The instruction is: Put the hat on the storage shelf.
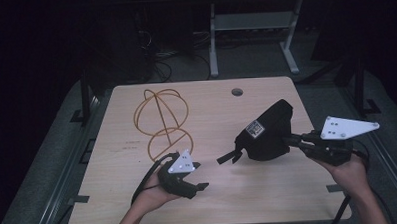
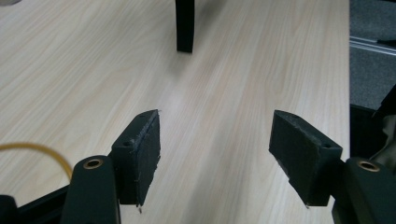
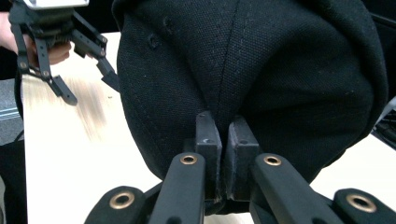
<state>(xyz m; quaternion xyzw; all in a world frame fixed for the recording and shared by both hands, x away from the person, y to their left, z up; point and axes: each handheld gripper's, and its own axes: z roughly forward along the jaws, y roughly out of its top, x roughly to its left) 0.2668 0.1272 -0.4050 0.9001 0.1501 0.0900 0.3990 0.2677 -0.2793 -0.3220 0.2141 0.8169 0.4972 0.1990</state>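
Right claw [image 3: 223, 135] is pinched tight on a fold of the black cap [image 1: 268, 131], holding it up off the table [image 1: 269, 194] on the right side, cap crown facing your camera. Left claw [image 2: 215, 149] is spread wide, empty, low over bare wood at front left.

Risks, as I read them:
- Your grip is on a thin ridge of fabric at the seam. Soft cloth can creep out of the pads if you swing or tug; the cap then drops and likely lands crumpled.
- The cap's strap [image 1: 229, 156] hangs loose toward the left claw. Reach in carelessly and you probably catch the strap instead of the body, and the cap twists.
- The cap blocks most of the right gripper view, so you can't judge there what's beyond it. Use the high view.

Around:
- Orange wire loops [image 1: 162, 124] lie on the table's back left, just behind the left hand [image 1: 152, 193]. Pull the left claw back and you may snag it.
- Left gripper's cable trails near those loops; tangle risk.
- Cable hole [image 1: 237, 92] at the back edge, well clear.
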